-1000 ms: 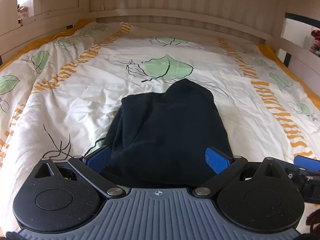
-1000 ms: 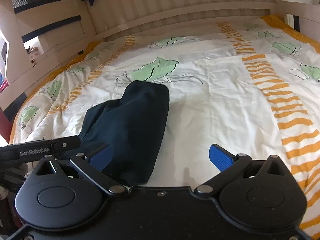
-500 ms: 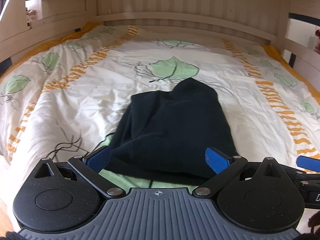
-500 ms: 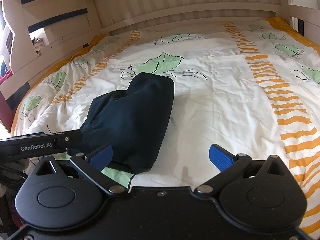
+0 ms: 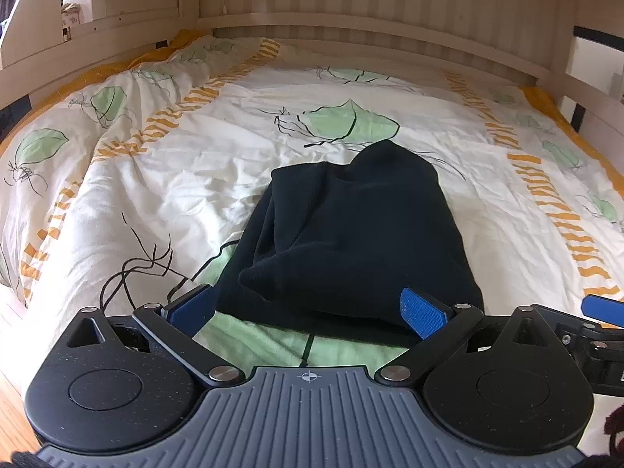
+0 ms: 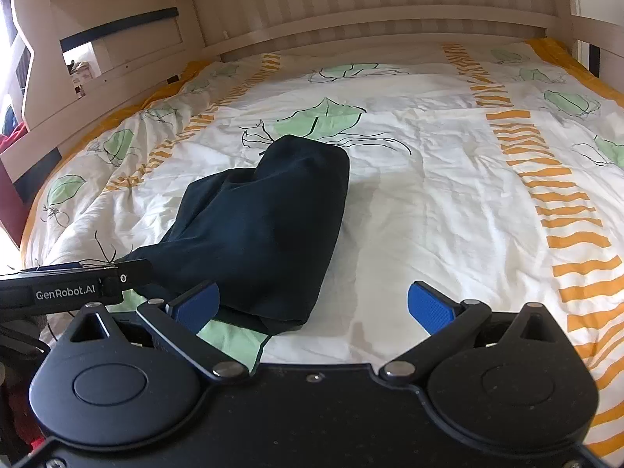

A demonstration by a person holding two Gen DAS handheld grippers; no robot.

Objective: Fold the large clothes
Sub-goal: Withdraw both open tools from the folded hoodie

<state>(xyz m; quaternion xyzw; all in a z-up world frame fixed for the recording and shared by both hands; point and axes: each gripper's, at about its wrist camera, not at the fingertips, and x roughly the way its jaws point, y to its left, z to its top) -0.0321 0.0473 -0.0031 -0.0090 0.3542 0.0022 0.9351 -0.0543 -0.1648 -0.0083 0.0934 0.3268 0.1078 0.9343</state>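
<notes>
Two claws, left claw point(image 5: 308, 306) and right claw point(image 6: 314, 304), both released, folded dark garment point(image 5: 351, 234) on leaf-print duvet point(image 5: 175, 163), wooden bed rails point(image 5: 351, 25) around.

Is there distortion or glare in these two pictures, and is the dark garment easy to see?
Left wrist view: fisheye bends the bed frame; dark garment sharp but its folds show faintly. Right wrist view: same bending, daylight overexposed at left edge, garment nearly featureless.

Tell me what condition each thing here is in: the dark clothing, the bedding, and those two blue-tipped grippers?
Dark navy garment: folded into a compact bundle, lying on the bed, not held.
White duvet with green leaves and orange stripes: spread flat, lightly wrinkled.
Left gripper: open, empty, at the bundle's near edge.
Right gripper: open, empty, by the bundle's right side.
</notes>
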